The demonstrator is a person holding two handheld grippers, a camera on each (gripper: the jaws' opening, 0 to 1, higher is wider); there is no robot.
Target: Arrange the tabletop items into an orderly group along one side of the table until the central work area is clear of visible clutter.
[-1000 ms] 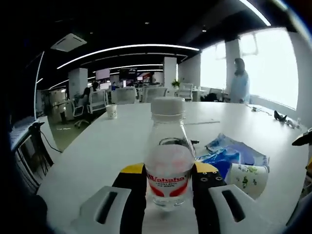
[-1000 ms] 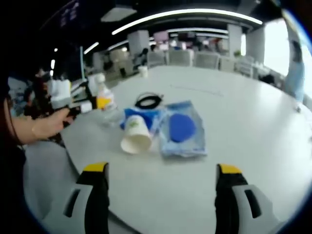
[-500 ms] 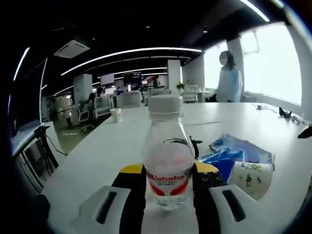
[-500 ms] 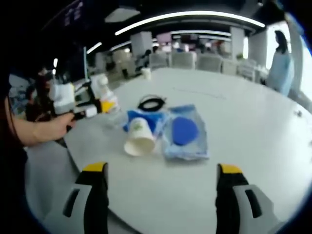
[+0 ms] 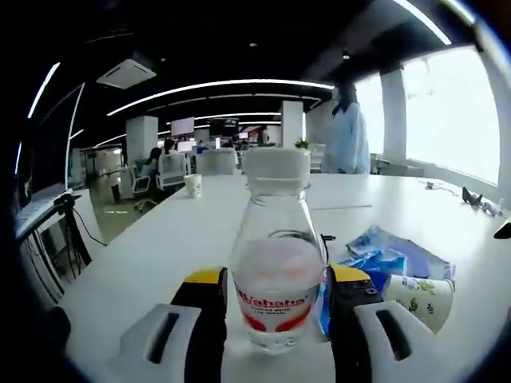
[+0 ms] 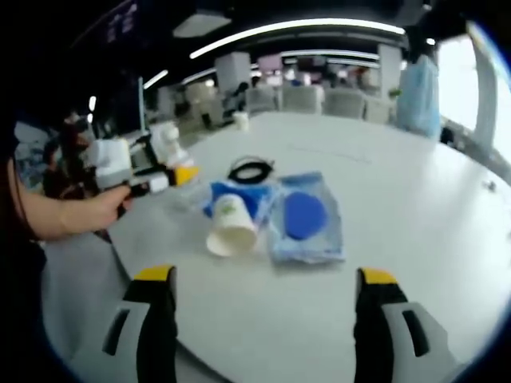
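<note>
So the left gripper [image 5: 275, 307] clamps a clear plastic red-labelled, white-capped water bottle [image 5: 276, 263]; the right gripper [image 6: 263, 307] is spread apart.

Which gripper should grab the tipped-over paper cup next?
Probably the right hand-held gripper: its jaws are open and empty, facing the cup. The left hand-held gripper is shut on the bottle.

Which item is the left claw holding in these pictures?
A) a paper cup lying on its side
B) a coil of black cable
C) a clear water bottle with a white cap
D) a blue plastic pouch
C: the left claw is shut on the water bottle, its jaws pressing on both sides.
</note>
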